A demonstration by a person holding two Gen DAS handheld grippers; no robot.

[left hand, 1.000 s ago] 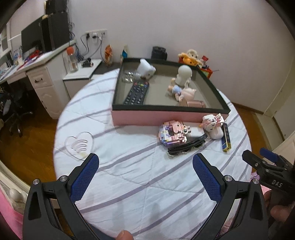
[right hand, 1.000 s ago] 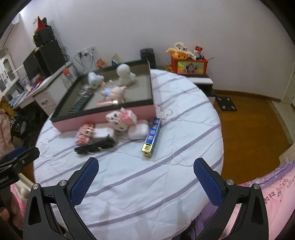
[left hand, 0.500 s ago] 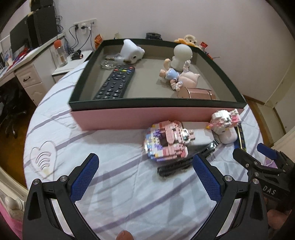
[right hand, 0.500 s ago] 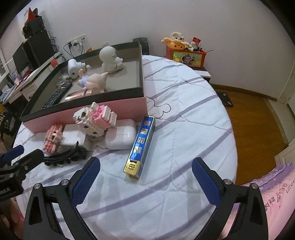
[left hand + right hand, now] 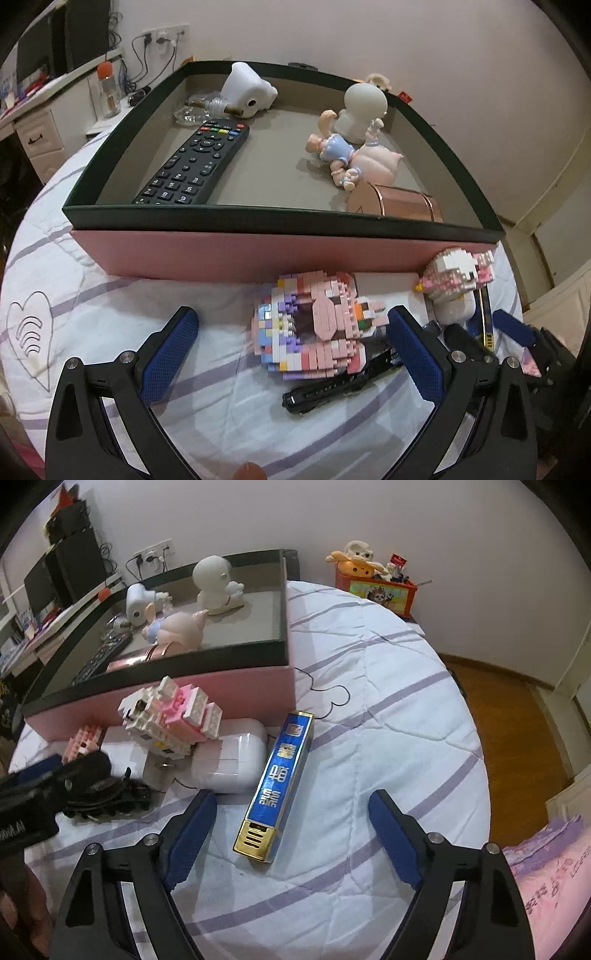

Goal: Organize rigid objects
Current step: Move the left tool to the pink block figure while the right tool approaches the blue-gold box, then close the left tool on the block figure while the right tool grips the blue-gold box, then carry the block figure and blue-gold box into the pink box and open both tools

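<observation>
My left gripper [image 5: 291, 349] is open and straddles a pastel block figure [image 5: 314, 325] that lies on the striped cloth; its pads do not touch it. A black toothed clip [image 5: 340, 387] lies just under that figure. My right gripper [image 5: 293, 830] has its jaws closing around the near gold end of a long blue box [image 5: 284, 775], with gaps left on both sides. A white case [image 5: 229, 757] and a pink-white block figure [image 5: 173, 716] sit beside the box. The pink-sided tray [image 5: 258, 221] stands right behind them.
The tray holds a black remote [image 5: 192, 170], white figurines [image 5: 364, 107], a small doll [image 5: 332, 155] and a rose-gold cylinder [image 5: 402, 203]. The left gripper's finger [image 5: 74, 771] shows in the right wrist view. A red toy box [image 5: 376, 587] stands beyond the round table, with a desk [image 5: 37, 122] at far left.
Both grippers have come down and closer to the objects. The left now straddles the pastel block figure. The right gripper's jaws have narrowed around the blue box.
</observation>
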